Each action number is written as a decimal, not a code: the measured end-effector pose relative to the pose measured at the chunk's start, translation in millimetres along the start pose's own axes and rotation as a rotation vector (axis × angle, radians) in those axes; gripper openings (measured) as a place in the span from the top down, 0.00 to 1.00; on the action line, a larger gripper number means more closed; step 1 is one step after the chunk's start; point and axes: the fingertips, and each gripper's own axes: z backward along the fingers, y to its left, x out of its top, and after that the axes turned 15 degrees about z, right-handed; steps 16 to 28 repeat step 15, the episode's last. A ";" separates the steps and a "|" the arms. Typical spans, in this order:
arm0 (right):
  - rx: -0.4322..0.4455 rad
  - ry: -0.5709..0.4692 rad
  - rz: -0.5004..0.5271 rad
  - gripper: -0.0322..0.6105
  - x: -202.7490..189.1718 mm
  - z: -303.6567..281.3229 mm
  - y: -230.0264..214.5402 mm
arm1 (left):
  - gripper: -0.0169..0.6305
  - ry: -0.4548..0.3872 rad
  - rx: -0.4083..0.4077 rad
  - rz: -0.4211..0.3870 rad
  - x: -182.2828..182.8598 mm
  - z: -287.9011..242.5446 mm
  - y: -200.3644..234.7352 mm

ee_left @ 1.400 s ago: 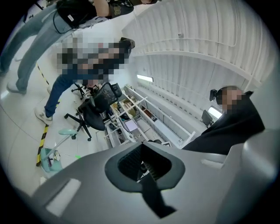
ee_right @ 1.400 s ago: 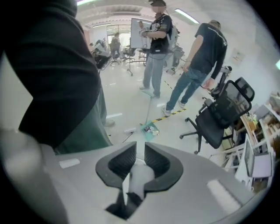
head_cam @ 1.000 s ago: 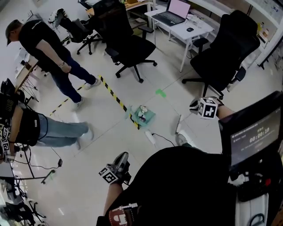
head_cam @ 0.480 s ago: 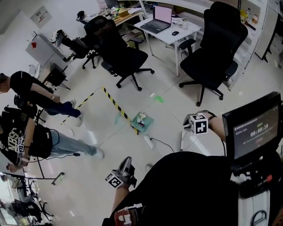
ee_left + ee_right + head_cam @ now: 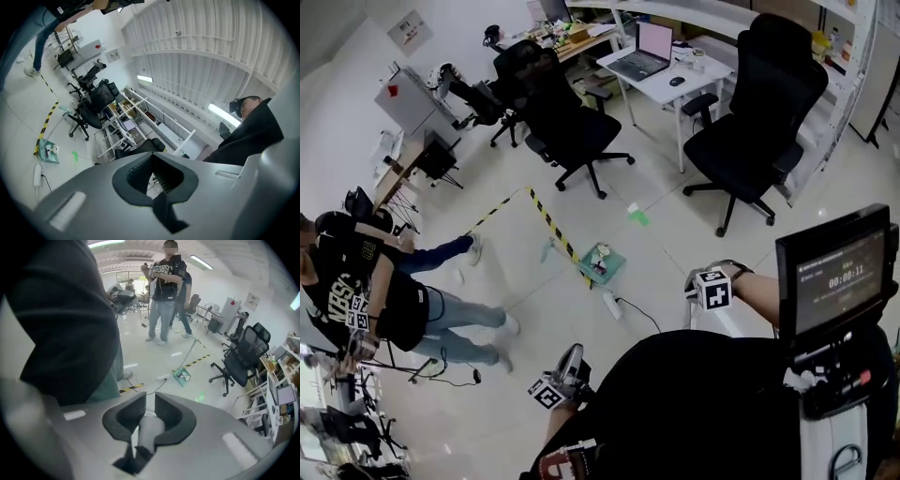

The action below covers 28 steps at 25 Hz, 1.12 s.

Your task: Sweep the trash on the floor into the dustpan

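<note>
The left claw (image 5: 152, 158) points level across the room, its tips together with nothing between the pads; the right claw (image 5: 146, 401) points steeply down, clamped narrow on a white, blurred thing (image 5: 147, 432) that I cannot identify; the green dustpan (image 5: 603, 265) lies on the floor (image 5: 675, 234) at the end of the yellow-and-black tape (image 5: 551, 223), well apart from both claws, with pale trash (image 5: 600, 253) in it; 1 white power strip (image 5: 612, 304) lies just beside the dustpan.
</note>
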 end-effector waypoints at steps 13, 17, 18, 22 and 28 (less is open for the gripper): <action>-0.061 0.037 -0.142 0.86 64.0 -14.4 11.5 | 0.98 0.071 -0.066 -0.015 48.2 72.6 16.8; -0.060 0.039 -0.153 0.86 73.6 -19.6 17.5 | 0.98 0.076 -0.073 -0.010 52.2 81.8 20.6; -0.060 0.039 -0.153 0.86 73.6 -19.6 17.5 | 0.98 0.076 -0.073 -0.010 52.2 81.8 20.6; -0.060 0.039 -0.153 0.86 73.6 -19.6 17.5 | 0.98 0.076 -0.073 -0.010 52.2 81.8 20.6; -0.060 0.039 -0.153 0.86 73.6 -19.6 17.5 | 0.98 0.076 -0.073 -0.010 52.2 81.8 20.6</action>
